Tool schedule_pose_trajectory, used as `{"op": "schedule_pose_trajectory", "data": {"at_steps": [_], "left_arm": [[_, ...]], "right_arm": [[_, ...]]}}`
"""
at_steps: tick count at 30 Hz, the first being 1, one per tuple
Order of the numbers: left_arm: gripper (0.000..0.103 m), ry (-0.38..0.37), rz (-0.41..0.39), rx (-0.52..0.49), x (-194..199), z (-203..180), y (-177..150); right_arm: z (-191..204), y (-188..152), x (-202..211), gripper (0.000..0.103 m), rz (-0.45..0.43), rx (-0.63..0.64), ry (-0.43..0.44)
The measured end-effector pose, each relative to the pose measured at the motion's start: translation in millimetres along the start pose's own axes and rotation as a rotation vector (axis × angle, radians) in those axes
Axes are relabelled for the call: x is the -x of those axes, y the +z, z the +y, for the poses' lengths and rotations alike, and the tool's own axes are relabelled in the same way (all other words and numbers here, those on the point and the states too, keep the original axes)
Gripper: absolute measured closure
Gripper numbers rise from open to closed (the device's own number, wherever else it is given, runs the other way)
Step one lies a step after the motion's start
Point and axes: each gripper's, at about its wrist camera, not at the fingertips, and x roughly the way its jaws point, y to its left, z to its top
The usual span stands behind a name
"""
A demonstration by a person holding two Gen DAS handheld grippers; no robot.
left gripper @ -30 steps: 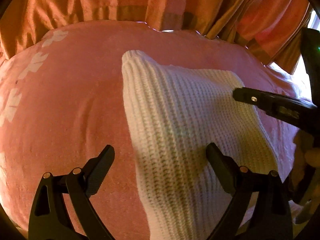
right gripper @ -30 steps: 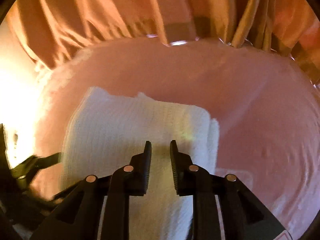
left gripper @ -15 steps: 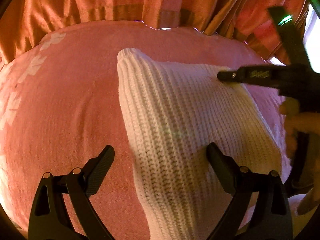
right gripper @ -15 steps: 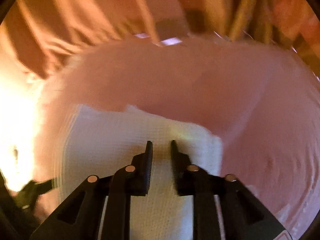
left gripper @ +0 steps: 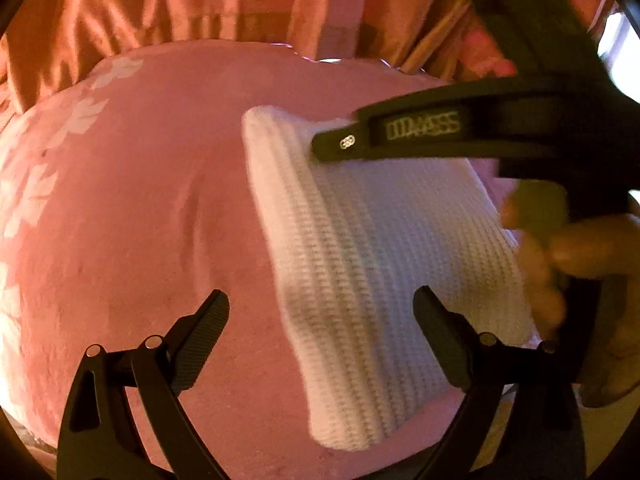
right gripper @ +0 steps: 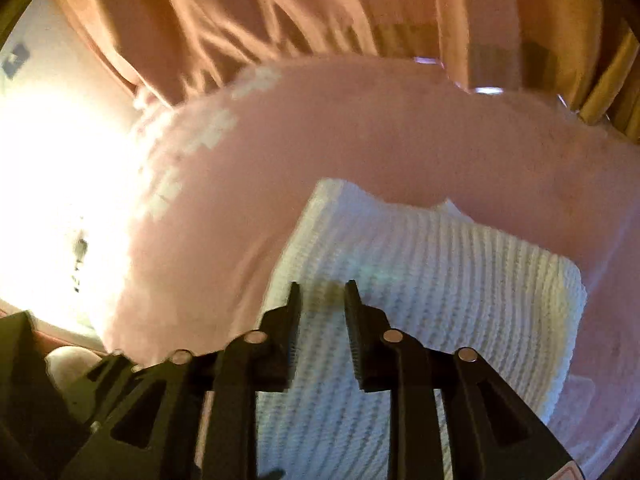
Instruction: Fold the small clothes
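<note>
A folded white knit garment [left gripper: 380, 248] lies on a pink blanket [left gripper: 140, 220]. My left gripper [left gripper: 320, 320] is open and empty, hovering over the garment's near left edge. My right gripper [right gripper: 322, 300] has its jaws nearly closed with a narrow gap and nothing between them; it hovers just above the garment [right gripper: 440, 280]. In the left wrist view the right gripper [left gripper: 336, 144] reaches in from the right over the garment's far left corner, with the hand that holds it behind.
Orange curtains [left gripper: 240, 0] hang behind the blanket's far edge. White leaf patterns [left gripper: 80, 120] mark the blanket's left side. Bright light [right gripper: 60, 180] washes out the left of the right wrist view.
The right gripper has swept leftward and away over the garment, from its right side to its far left corner. The left gripper has stayed open and nearly still.
</note>
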Motion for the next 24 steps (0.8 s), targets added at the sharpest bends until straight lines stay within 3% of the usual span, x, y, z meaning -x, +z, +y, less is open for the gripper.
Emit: {"op": "schedule_pose_trajectory", "data": {"at_steps": [3, 5, 9, 13, 16, 19, 22, 24], "left_arm": [[0.012, 0.003, 0.001, 0.013, -1.0, 4.6, 0.7], [0.012, 0.010, 0.003, 0.015, -1.1, 4.3, 1.1], [0.012, -0.019, -0.007, 0.003, 2.6, -1.6, 2.1], [0.012, -0.012, 0.005, -0.003, -5.4, -7.2, 2.6], [0.012, -0.022, 0.028, 0.009, -14.0, -11.8, 2.2], [0.012, -0.002, 0.026, -0.014, -19.8, -22.8, 0.1], [0.012, 0.021, 0.029, -0.040, -27.1, -30.5, -2.7], [0.012, 0.031, 0.036, -0.045, -31.3, -33.2, -3.5]], "right_arm": [[-8.0, -7.7, -20.4, 0.073, 0.042, -0.020, -0.022], [-12.3, -9.3, -1.6, 0.074, 0.015, -0.054, -0.012], [-35.0, -45.6, 68.7, 0.070, -0.125, -0.109, -0.142], [-78.3, -102.7, 86.6, 0.059, -0.088, -0.269, -0.257], [-96.5, -133.7, 75.2, 0.061, -0.040, -0.346, -0.194], [-99.3, -151.7, 64.6, 0.064, -0.014, -0.347, -0.229], [-101.1, -152.0, 68.4, 0.062, -0.023, -0.357, -0.197], [-104.9, -147.7, 77.9, 0.053, -0.058, -0.354, -0.182]]}}
